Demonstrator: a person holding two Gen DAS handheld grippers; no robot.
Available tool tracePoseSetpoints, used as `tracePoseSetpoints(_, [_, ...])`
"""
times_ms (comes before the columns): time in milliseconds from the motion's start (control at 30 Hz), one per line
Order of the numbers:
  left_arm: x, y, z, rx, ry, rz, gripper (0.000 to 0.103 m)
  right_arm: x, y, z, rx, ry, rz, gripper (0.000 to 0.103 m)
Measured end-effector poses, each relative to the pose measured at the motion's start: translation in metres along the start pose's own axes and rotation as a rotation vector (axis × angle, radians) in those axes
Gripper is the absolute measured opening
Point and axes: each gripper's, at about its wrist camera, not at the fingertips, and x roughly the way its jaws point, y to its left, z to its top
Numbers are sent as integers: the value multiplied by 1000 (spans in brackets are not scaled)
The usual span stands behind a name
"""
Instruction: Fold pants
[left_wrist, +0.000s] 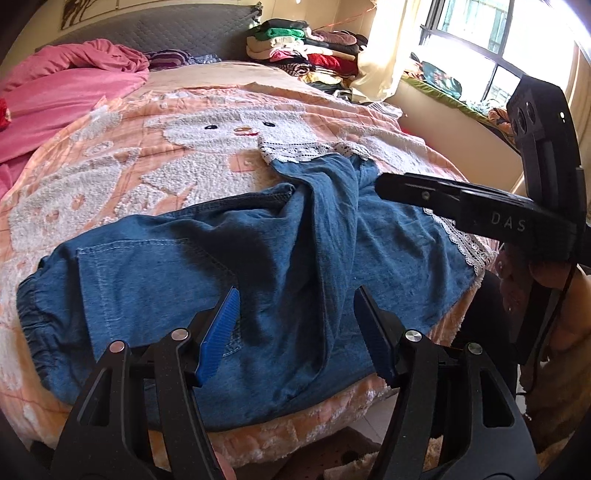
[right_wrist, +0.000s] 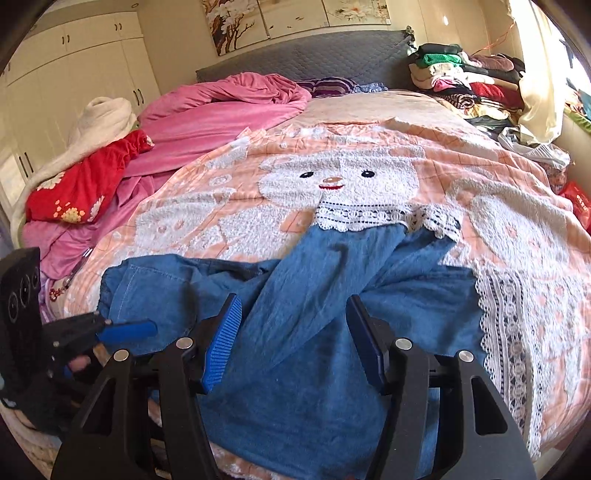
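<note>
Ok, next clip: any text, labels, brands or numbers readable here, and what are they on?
"DAS": white letters on the black body of the right gripper, seen in the left wrist view; the gripper's edge cuts off whatever may follow.
Red packet at the bed's right edge: white marks, too blurred to read.
Nothing readable on the pants, blanket or wall pictures.

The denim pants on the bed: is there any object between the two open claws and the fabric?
Nothing visible stands in the way. The left claw and the right claw are both open above the denim pants, which lie rumpled on the peach bear blanket, with no other object on them.
</note>
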Motion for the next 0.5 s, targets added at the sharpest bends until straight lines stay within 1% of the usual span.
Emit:
tracePoseSetpoints(133, [16,-7,5,6,28,-40,55,13,-2,15,-29,8,-6,58])
tracePoseSetpoints(233, [29,-10,9,-3,46,-65,54,27,-6,29,-29,34,-14,58])
tracePoseSetpoints(300, [38,-10,11,-18,58,-84,49,39,-9,37,-22,56,-15,58])
tracePoseSetpoints(333, [42,-10,13,-25,60,-96,48,44,-11,40,-23,64,-13,58])
tracePoseSetpoints(400, [50,-9,15,-45,69,-123,40,58,-14,48,-31,84,-26,58])
tracePoseSetpoints(433, [55,-9,16,-57,76,-130,39,67,-15,53,-37,99,-34,58])
tracePoseSetpoints(467, [60,-8,17,-68,83,-137,34,73,-17,55,-41,110,-38,58])
tracePoseSetpoints(500, [65,-7,18,-79,92,-139,27,81,-19,59,-47,118,-44,58])
